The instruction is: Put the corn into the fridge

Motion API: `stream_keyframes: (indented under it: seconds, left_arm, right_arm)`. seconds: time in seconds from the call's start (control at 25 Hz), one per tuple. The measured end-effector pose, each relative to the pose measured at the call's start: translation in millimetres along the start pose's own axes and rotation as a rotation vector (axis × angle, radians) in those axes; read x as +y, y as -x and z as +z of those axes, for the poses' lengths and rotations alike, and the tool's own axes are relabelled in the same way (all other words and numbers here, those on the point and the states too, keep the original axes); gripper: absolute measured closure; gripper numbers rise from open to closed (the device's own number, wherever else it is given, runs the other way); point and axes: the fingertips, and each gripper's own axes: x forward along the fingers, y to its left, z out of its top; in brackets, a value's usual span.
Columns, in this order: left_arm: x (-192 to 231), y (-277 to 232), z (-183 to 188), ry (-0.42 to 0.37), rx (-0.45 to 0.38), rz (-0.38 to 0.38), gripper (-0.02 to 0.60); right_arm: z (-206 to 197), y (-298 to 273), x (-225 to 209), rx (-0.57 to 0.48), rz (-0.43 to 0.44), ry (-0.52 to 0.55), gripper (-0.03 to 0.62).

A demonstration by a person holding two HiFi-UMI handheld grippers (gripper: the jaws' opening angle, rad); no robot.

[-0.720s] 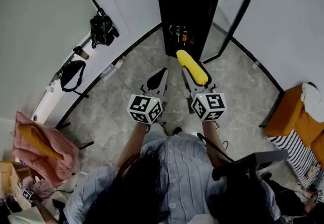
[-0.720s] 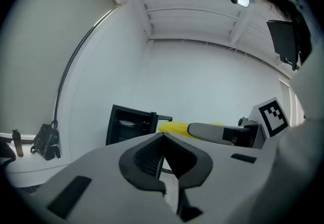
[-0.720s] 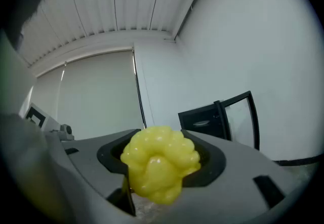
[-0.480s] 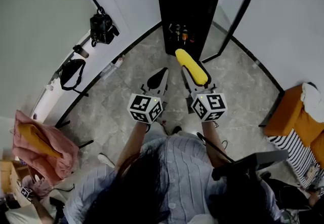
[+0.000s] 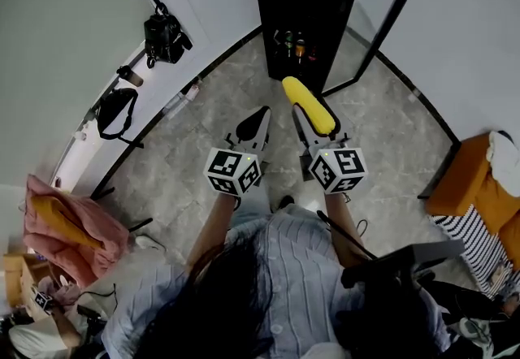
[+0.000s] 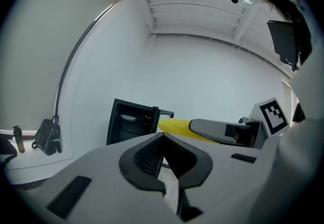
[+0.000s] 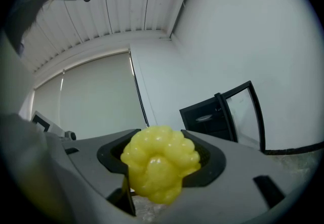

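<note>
My right gripper grips the corn with its jaws wide. My left gripper is closed and empty. The fridge stands open farther ahead, so carry-in and release are left, I'd say. Only the head view shows the bottles inside, and only the right gripper view shows the cob's tip.

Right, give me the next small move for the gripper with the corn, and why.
Probably carry the yellow corn cob, clamped in the right gripper, forward toward the black mini fridge: its glass door stands open, and a stretch of floor lies between corn and fridge.
</note>
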Motion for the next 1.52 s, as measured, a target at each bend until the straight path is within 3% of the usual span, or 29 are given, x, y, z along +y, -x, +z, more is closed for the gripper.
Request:
stream_keyframes:
  seconds: [0.44, 1.12, 1.52]
  left_arm:
    - [68.7, -47.4, 15.2, 0.057, 0.022, -0.030, 0.575]
    - [202.0, -149.2, 40.5, 0.057, 0.052, -0.135, 0.575]
    - [243.4, -185.8, 45.0, 0.090, 0.057, -0.195, 0.575]
  right_arm:
    - [-0.8, -74.8, -14.0, 0.050, -0.054, -0.017, 0.336]
    - [-22.8, -224.1, -49.2, 0.075, -0.154, -0.075, 0.336]
    - [-26.5, -259.9, -68.2, 0.065, -0.235, -0.101, 0.336]
